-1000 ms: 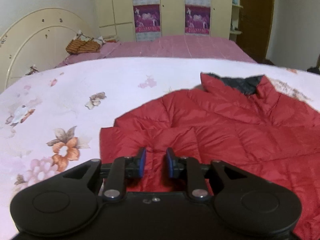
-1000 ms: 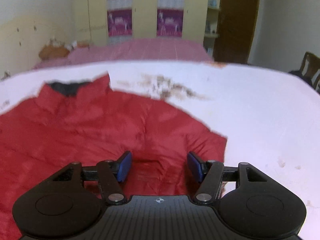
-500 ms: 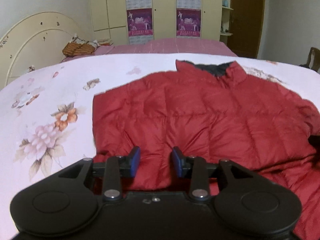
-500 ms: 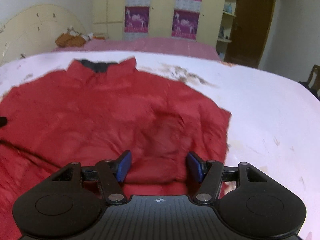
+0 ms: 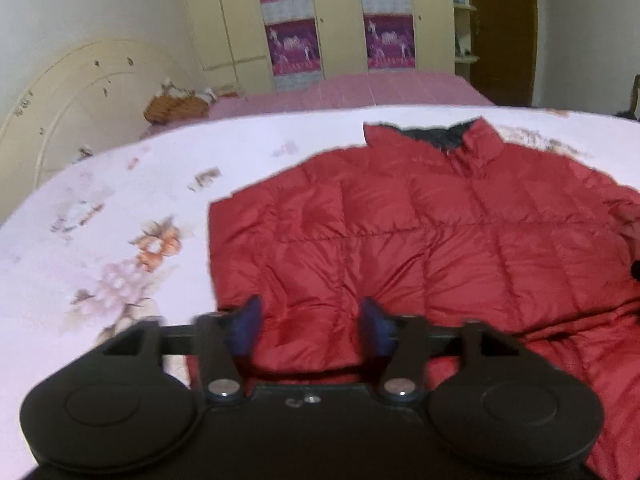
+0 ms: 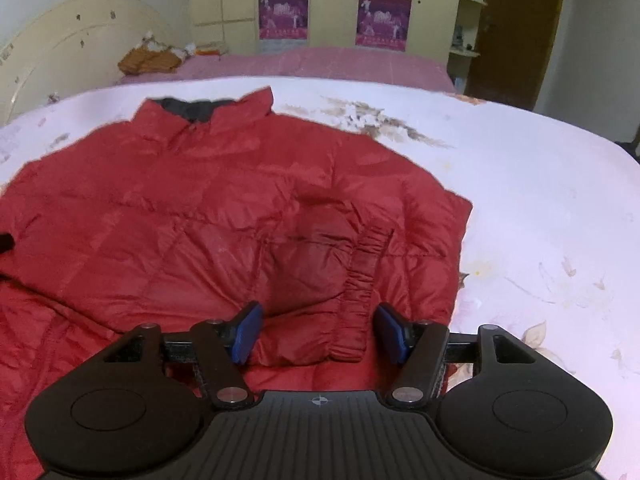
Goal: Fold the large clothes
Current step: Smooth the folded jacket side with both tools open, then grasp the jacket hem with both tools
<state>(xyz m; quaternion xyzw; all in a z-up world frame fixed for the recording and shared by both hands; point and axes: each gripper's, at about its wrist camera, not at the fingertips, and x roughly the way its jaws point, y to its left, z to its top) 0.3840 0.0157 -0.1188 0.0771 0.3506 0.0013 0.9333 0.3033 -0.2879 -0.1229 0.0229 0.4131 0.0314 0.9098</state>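
A red quilted puffer jacket (image 5: pixel 420 232) lies spread on the white floral bedsheet (image 5: pixel 100 248), collar with dark lining at the far end. It also shows in the right wrist view (image 6: pixel 192 216), with a sleeve folded inward and its elastic cuff (image 6: pixel 362 280) near my fingers. My left gripper (image 5: pixel 310 326) is open and empty over the jacket's near left part. My right gripper (image 6: pixel 320 330) is open and empty over the folded sleeve end, the cuff lying between its blue pads.
A pink bed (image 5: pixel 360 90) stands beyond the sheet, with a brown basket-like item (image 5: pixel 176 106) on it. A cream headboard (image 5: pixel 80 96) is at the left, wardrobes with purple posters (image 5: pixel 296 46) at the back, a brown door (image 6: pixel 516 28) at the right.
Both grippers have pulled back and up, so more of the jacket shows. The left gripper's jaws have opened wider. The jacket now lies with its sleeve folded in.
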